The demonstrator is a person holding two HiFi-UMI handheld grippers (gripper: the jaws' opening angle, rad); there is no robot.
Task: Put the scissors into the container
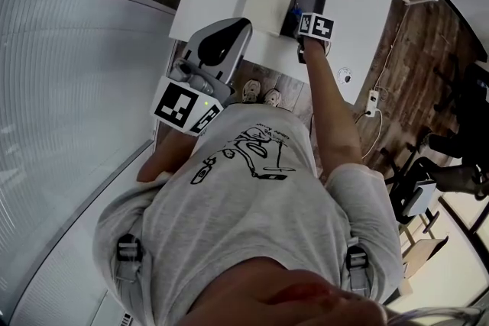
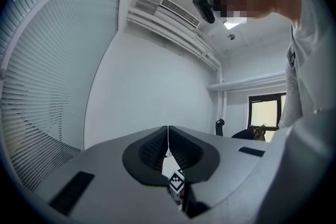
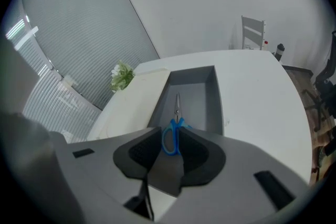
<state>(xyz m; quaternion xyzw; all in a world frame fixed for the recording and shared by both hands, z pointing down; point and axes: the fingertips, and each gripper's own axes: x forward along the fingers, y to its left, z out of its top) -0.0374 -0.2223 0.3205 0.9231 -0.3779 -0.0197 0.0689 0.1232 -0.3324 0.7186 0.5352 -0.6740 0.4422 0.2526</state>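
As the right gripper [image 3: 170, 136] hung over the open dark grey rectangular container [image 3: 214, 97] on the white table [image 3: 257, 92], at upper centre of the head view, its jaws stood apart around the blue-handled steel scissors [image 3: 176, 120]. The scissors lay inside the container, blades pointing away. The left gripper [image 2: 167, 140] had its jaws together, empty.

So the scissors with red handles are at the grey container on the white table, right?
Not red: the scissors have blue handles, as the right gripper view shows. The rest holds: they are at the grey container on the white table.
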